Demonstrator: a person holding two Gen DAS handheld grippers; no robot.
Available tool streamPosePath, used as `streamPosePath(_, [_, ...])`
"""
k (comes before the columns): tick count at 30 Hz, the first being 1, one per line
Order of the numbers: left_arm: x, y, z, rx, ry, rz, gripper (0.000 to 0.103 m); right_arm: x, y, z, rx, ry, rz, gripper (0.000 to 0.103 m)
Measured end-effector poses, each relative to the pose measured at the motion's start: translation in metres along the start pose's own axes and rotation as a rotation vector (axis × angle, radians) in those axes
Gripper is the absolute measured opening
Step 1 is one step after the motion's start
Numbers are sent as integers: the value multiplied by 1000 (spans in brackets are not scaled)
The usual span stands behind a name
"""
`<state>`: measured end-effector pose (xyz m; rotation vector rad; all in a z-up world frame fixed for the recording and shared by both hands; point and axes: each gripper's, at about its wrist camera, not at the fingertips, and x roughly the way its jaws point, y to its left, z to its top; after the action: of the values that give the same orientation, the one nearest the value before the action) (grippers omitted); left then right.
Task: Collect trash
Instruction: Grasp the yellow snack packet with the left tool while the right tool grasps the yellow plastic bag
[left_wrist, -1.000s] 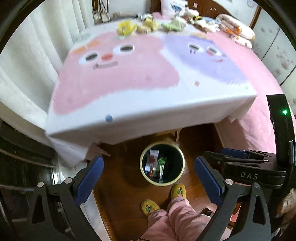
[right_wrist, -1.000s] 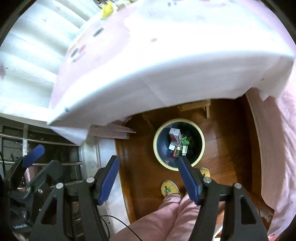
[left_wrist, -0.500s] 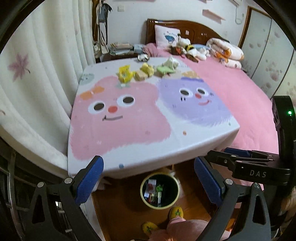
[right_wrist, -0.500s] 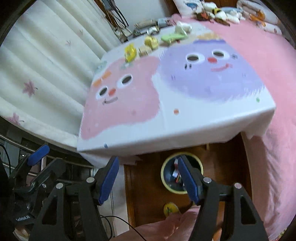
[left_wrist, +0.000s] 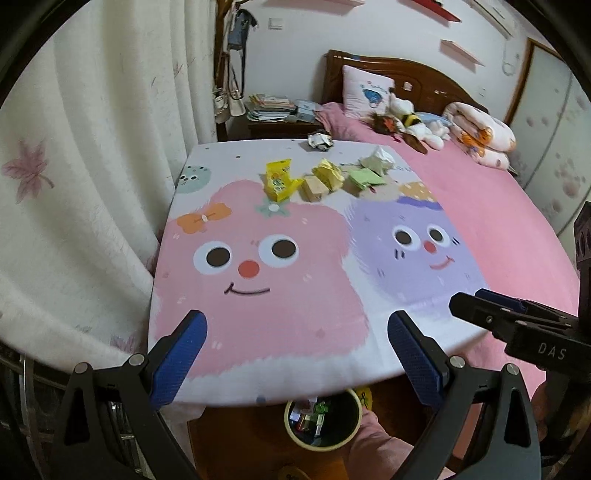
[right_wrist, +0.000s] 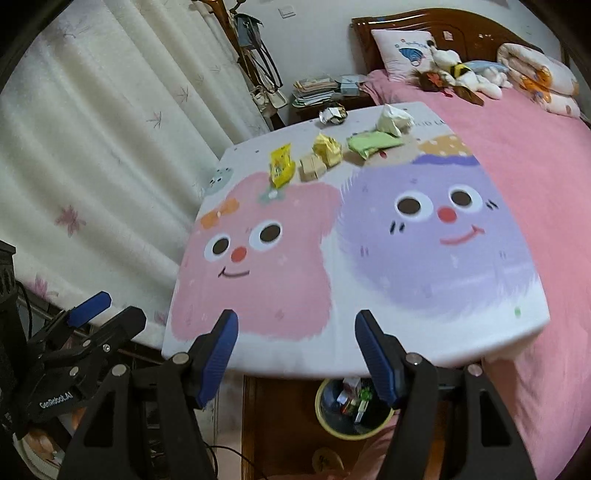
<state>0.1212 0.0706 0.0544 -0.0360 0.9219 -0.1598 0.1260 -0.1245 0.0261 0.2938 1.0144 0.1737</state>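
Several pieces of trash lie in a row at the far end of the table (left_wrist: 303, 354): a yellow packet (left_wrist: 277, 180), a tan box (left_wrist: 314, 187), a crumpled yellow wrapper (left_wrist: 328, 174), a green wrapper (left_wrist: 364, 178), a white crumpled tissue (left_wrist: 377, 160) and a foil ball (left_wrist: 320, 140). The same row shows in the right wrist view, with the yellow packet (right_wrist: 281, 165) leftmost. A round bin (left_wrist: 323, 419) holding trash stands on the floor below the near table edge. My left gripper (left_wrist: 297, 356) and my right gripper (right_wrist: 297, 354) both hover open and empty over the near edge.
The table (right_wrist: 424, 343) wears a cloth with a pink and a purple cartoon face. White curtains (left_wrist: 92, 184) hang close on the left. A pink bed (left_wrist: 480, 206) with plush toys and a rolled quilt lies to the right. A person's pink-clad leg (left_wrist: 376, 443) stands by the bin.
Both grippers have risen and tilted up from over the floor bin to above the table's near edge. The tabletop and its trash row came into full view. Both stayed open and empty.
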Motion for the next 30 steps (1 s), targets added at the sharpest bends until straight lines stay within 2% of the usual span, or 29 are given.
streamPosePath(3, [24, -1, 19, -25, 10, 31, 98, 24, -14, 34, -26, 20, 21, 66])
streamPosePath(9, [90, -8, 70, -104, 65, 93, 98, 82, -42, 105, -82, 113, 74, 55])
streamPosePath(14, [156, -19, 114, -122, 101, 144, 98, 133, -62, 174, -156, 154, 104, 54])
streamPosePath(19, [215, -24, 143, -148, 132, 171, 98, 186, -72, 228, -204, 188, 133, 54])
streamPosePath(26, [268, -14, 170, -222, 158, 188, 97, 256, -69, 271, -263, 214, 139, 53])
streamPosePath(30, [284, 0, 177, -289, 165, 186, 96, 291, -65, 273, -294, 262, 122, 46])
